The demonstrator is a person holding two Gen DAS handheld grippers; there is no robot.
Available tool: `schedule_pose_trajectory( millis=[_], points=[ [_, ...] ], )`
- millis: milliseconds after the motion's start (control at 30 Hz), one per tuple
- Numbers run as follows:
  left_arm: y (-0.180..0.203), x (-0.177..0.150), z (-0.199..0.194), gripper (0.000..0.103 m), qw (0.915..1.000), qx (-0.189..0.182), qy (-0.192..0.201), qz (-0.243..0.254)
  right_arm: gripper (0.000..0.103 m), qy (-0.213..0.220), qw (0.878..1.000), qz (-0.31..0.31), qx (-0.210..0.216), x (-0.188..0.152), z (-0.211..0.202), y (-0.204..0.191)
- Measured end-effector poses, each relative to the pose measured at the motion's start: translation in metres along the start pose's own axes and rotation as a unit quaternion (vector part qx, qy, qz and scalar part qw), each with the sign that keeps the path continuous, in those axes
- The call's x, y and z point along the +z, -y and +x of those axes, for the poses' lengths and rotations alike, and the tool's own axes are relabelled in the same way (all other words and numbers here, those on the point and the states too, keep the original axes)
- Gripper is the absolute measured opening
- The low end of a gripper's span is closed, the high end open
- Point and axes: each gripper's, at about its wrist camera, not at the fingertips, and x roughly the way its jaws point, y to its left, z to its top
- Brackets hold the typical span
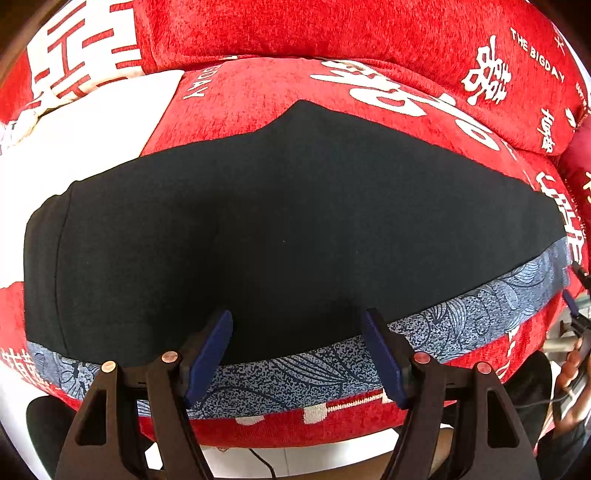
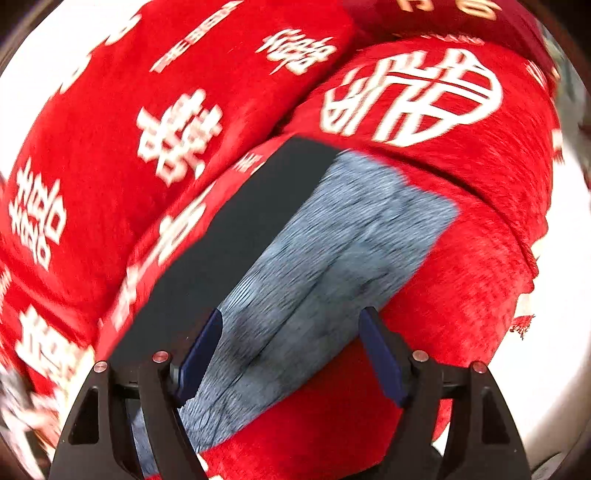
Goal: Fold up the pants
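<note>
Dark pants lie flat across a red seat cushion, with a blue-grey patterned band along their near edge. My left gripper hovers open over that near edge, pointing steeply down, with nothing pinched between its blue pads. In the blurred right wrist view the pants' dark cloth and the patterned part run away diagonally. My right gripper stands open above the patterned end; its pads press on nothing.
The red sofa cover carries white characters, and a backrest cushion rises behind. A white patch lies at the left. A hand shows at the right edge. Pale floor lies beyond the seat.
</note>
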Motion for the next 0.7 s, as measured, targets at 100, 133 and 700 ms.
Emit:
schedule_pose_trajectory(
  millis=[100,133,700],
  points=[
    [0.0,0.0,0.0,0.073,1.0,0.004,-0.001,-0.002,0.079,0.01,1.0,0.014,-0.001,0.017,0.005,0.02],
    [0.001,0.0,0.001,0.073,1.0,0.006,-0.001,-0.002,0.079,0.007,1.0,0.015,0.002,0.022,0.008,0.024],
    [0.013,-0.001,0.007,0.084,0.9995,0.03,-0.002,0.0,0.076,-0.016,0.998,-0.008,0.053,0.082,0.042,0.034]
  ],
)
